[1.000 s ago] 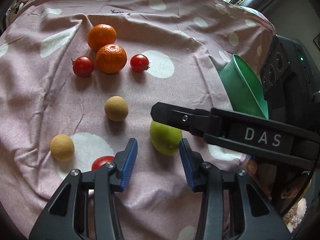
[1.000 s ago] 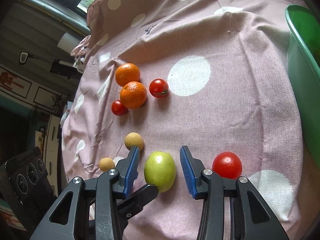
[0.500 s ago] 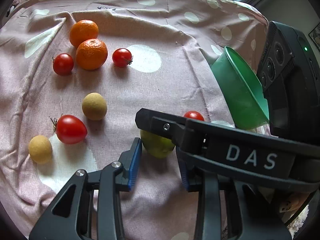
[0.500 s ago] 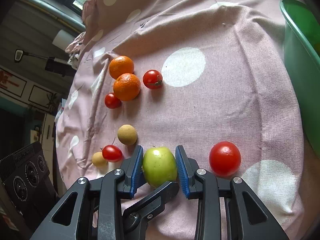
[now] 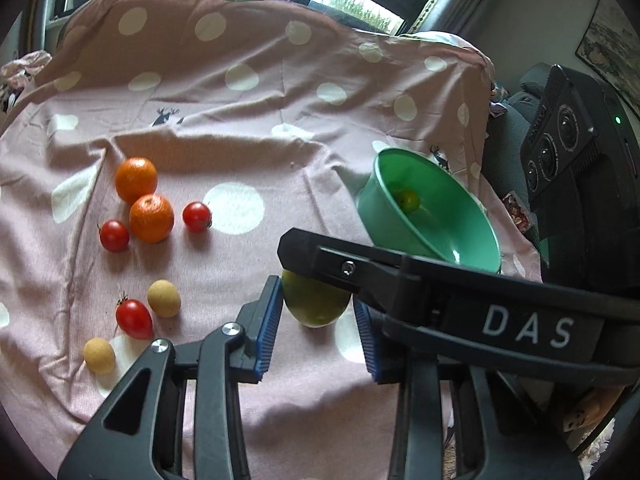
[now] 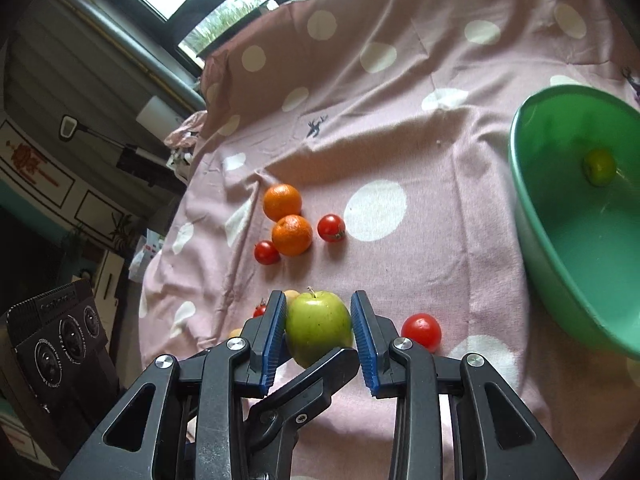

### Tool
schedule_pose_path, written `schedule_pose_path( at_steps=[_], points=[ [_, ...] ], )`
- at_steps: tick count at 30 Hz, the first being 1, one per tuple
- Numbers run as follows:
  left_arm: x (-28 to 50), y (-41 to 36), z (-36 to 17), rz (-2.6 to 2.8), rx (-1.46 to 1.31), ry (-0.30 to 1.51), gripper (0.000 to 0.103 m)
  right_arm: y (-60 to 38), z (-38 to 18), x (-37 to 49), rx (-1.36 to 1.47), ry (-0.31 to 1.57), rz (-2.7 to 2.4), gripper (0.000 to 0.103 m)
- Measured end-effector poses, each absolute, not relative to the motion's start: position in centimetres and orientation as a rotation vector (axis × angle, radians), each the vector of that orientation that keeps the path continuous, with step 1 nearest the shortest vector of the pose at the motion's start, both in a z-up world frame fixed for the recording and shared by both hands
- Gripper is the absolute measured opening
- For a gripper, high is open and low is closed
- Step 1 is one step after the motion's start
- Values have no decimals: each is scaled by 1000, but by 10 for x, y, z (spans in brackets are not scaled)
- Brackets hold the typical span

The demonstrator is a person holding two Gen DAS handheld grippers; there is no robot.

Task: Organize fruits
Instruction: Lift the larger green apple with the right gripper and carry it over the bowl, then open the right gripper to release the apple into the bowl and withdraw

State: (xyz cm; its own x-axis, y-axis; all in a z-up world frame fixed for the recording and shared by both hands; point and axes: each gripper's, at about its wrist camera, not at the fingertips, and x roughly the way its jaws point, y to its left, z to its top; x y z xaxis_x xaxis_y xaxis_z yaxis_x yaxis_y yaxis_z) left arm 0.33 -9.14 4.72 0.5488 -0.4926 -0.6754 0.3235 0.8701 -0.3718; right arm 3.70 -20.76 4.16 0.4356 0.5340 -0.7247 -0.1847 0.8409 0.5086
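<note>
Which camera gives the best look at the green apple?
The right wrist view: the round green apple shows stem and all, clamped between blue-padded jaws. In the left wrist view, the other gripper's black finger hides the apple's top.

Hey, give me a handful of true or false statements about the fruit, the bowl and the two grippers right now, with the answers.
1. Both grippers clamp the same green apple. True: right gripper and left gripper both press on it.
2. The green bowl is empty. False: a small greenish fruit lies inside.
3. Two oranges touch each other. True.
4. All the red tomatoes are in the bowl. False: they lie on the polka-dot cloth.
</note>
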Motion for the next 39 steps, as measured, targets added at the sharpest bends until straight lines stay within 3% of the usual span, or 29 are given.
schedule_pose_path(
  at_steps=[20,39],
  points=[
    [6,-192,97,-673,-55,736,36,-306,96,11,487,787,323,36],
    [25,-285,80,-827,-2,809,36,-400,82,5,618,758,119,36]
  ],
)
